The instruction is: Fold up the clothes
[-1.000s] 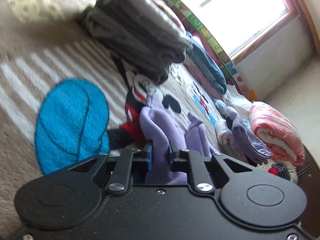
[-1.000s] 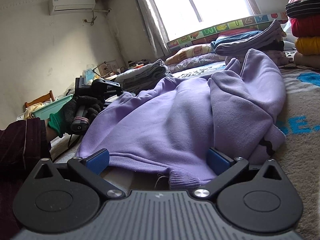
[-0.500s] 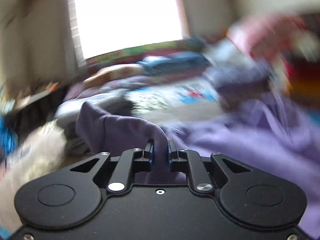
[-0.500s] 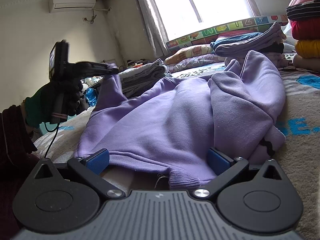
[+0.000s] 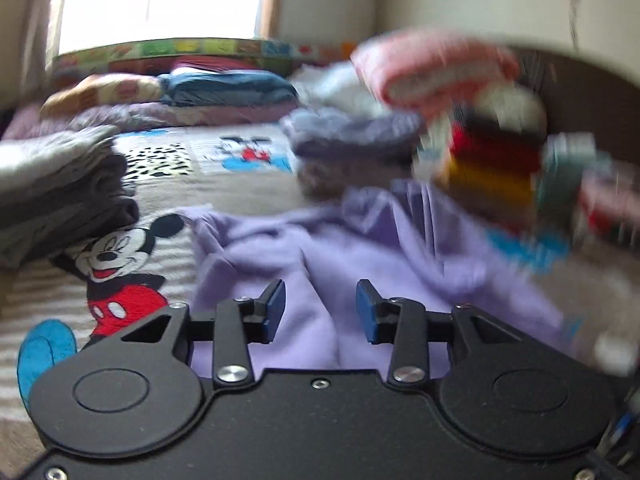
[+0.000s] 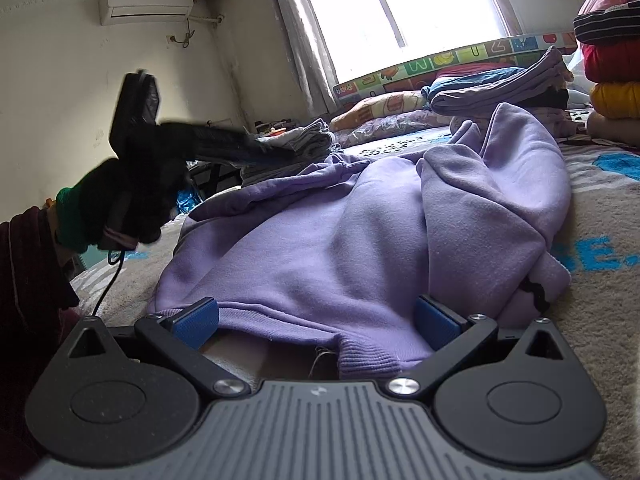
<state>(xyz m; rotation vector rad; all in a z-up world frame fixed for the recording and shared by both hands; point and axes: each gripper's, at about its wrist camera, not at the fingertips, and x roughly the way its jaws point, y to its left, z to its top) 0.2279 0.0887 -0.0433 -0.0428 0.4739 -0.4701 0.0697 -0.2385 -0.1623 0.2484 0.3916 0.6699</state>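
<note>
A lilac sweatshirt (image 6: pixel 340 240) lies crumpled on the bed, with a sleeve folded across its top. My right gripper (image 6: pixel 316 320) stands open and low at the ribbed hem, which lies between its wide-apart blue pads (image 6: pixel 198 318). My left gripper (image 5: pixel 320 308) hovers over the sweatshirt (image 5: pixel 360 256) with its jaws opening; lilac fabric lies below the gap and the pads (image 5: pixel 274 310) do not press on it. In the right wrist view the left gripper (image 6: pixel 276 152) is a dark blur held by a gloved hand (image 6: pixel 132 200) above the garment's far left side.
A Mickey Mouse blanket (image 5: pixel 116 268) covers the bed. A grey folded stack (image 5: pixel 60 192) sits at the left, and red and yellow folded clothes (image 5: pixel 488 160) under a pink quilt (image 5: pixel 432 68) at the right. More folded piles (image 6: pixel 500 88) and an alphabet mat (image 6: pixel 440 64) line the window side.
The left gripper rolled upright, carried a pinched lilac sleeve up and over the sweatshirt, then parted its jaws and let the fabric go. The right gripper stayed still.
</note>
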